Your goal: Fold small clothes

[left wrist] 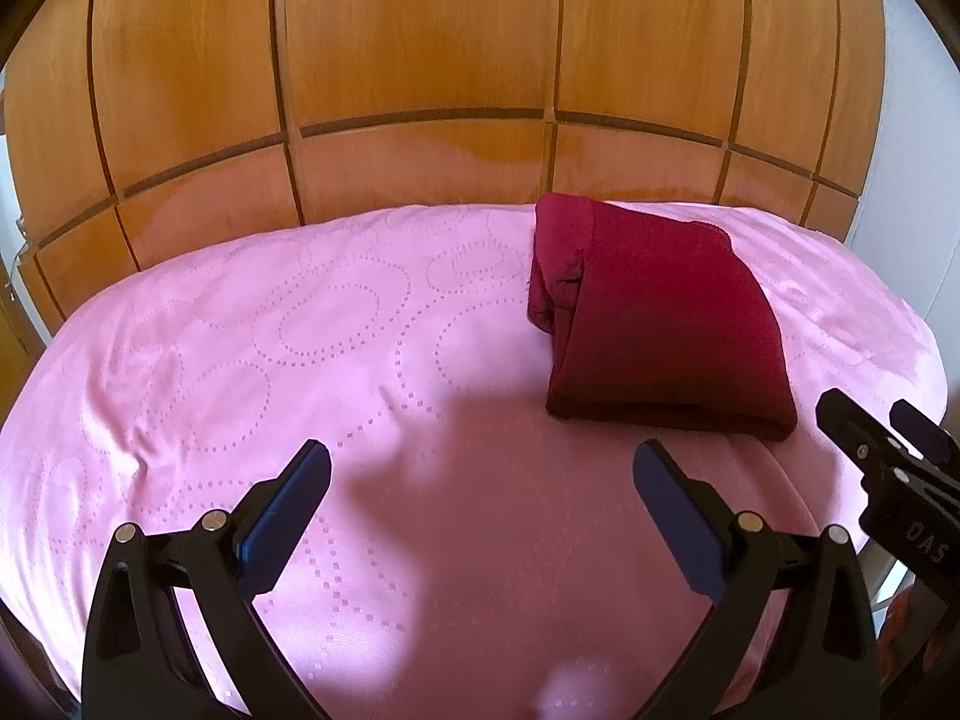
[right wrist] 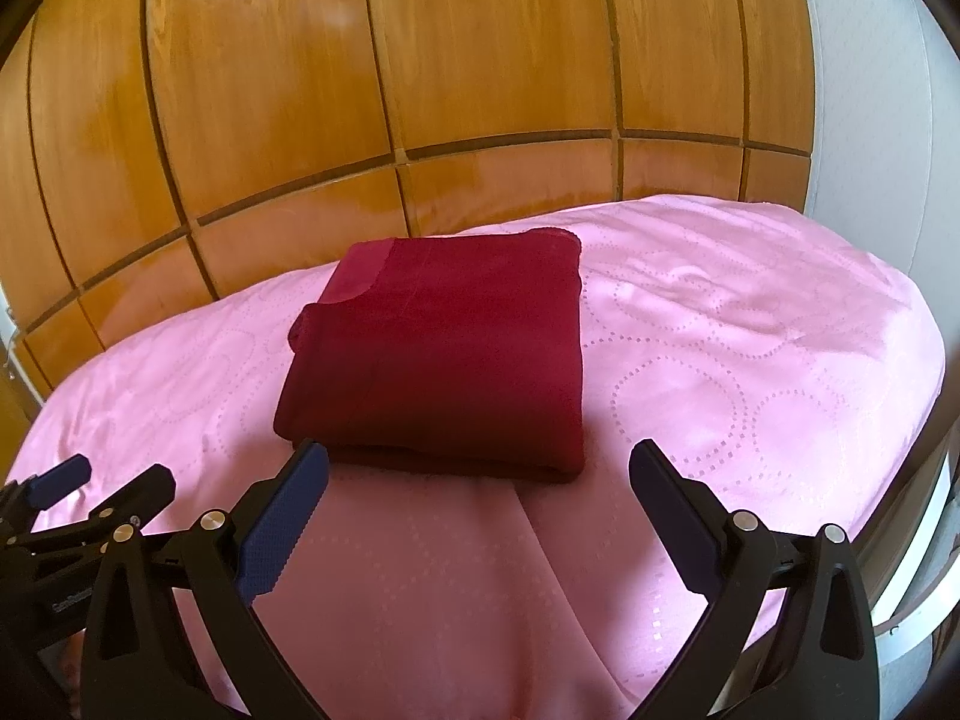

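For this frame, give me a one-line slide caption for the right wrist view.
Open right gripper facing a folded dark red garment on a pink bedspread, open left gripper alongside.

Pink bedspread (left wrist: 252, 324) stitched with dotted ring patterns, lightly creased, spread across a bed, glossy orange-brown wooden panelling (left wrist: 420, 48) with dark grooved joints right behind it, strip of pale wall (right wrist: 864, 90) at the right edge

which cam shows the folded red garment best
The right wrist view: the dark red folded garment sits centred and whole on the pink bedspread, just beyond the open jaws. The left wrist view shows it off to the right, more side-on.
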Demonstrator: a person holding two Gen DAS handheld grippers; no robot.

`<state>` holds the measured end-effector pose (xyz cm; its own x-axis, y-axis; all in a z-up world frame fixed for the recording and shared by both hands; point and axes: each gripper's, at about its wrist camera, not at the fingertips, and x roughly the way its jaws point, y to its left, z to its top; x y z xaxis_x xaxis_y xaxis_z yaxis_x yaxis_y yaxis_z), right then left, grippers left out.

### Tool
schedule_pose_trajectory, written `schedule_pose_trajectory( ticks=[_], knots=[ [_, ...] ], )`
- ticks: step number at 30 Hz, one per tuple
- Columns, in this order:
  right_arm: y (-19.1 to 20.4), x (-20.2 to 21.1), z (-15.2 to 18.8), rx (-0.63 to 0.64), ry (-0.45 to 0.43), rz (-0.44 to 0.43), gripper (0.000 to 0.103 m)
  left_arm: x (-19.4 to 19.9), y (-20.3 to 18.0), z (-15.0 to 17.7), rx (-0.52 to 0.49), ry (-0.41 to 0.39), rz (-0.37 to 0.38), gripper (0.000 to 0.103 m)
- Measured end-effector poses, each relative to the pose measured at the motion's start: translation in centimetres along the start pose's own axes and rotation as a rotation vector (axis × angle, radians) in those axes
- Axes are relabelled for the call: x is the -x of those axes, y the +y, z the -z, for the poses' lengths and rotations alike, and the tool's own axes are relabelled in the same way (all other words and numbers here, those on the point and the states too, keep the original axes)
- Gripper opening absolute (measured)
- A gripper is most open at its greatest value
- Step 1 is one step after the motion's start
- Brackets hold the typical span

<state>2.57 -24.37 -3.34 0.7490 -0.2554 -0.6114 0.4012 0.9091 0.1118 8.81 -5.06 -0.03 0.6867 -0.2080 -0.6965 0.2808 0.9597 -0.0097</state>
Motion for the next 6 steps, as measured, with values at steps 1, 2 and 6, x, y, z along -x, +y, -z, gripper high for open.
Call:
schedule_pose_trajectory(
  ticks=[1, 2, 6],
  knots=[
    [-0.1, -0.1, 0.1, -0.003, 0.004, 0.002, 0.099, -0.2, 0.1, 0.1, 0.005, 0.009, 0.0, 0.101],
    [-0.2, -0.2, 0.0, -0.005, 0.007, 0.002, 0.099, -0.3, 0.1, 0.1, 0.008, 0.017, 0.001, 0.101],
    [-1.0, -1.2, -0.2, -0.019, 0.025, 0.01, 0.099, -1.4, 0.7, 0.3, 0.023, 0.051, 0.008, 0.101]
  ],
)
